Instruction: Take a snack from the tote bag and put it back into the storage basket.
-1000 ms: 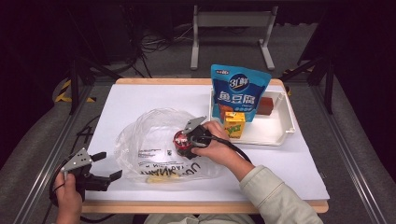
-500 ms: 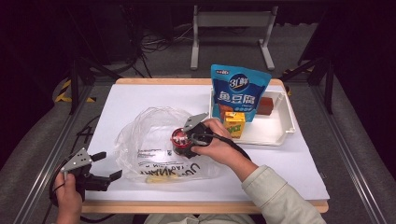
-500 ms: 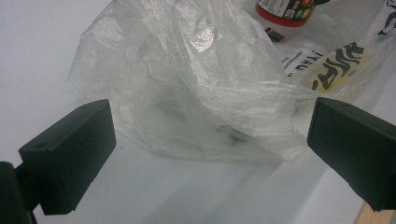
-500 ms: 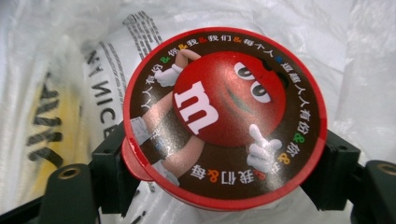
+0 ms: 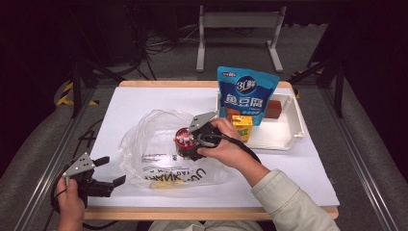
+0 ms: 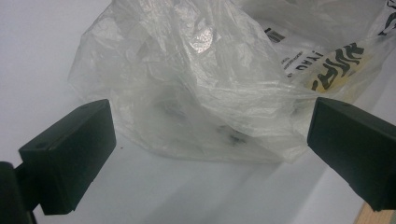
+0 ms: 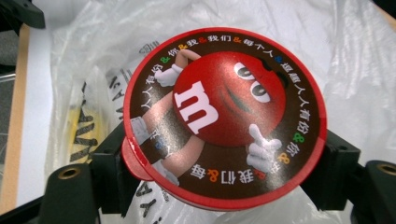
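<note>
A round red candy tub (image 7: 224,116) with an "m" cartoon lid is clamped between the jaws of my right gripper (image 5: 188,143), held just above the clear plastic bag (image 5: 159,149) that lies crumpled in the middle of the white table. The tub (image 5: 184,139) hangs over the bag's right side. My left gripper (image 5: 107,172) is open at the table's front left corner, its jaws pointing at the bag (image 6: 210,84) without touching it. Both black fingers (image 6: 70,149) stand wide apart.
A white tray (image 5: 284,139) at the back right holds an upright blue pouch (image 5: 246,94), a yellow juice carton (image 5: 242,126) and a brown block (image 5: 274,109). The table's wooden front edge (image 5: 211,212) runs close to my left gripper.
The right gripper has carried the candy tub slightly left, further over the bag. The left gripper has stayed in place, open.
</note>
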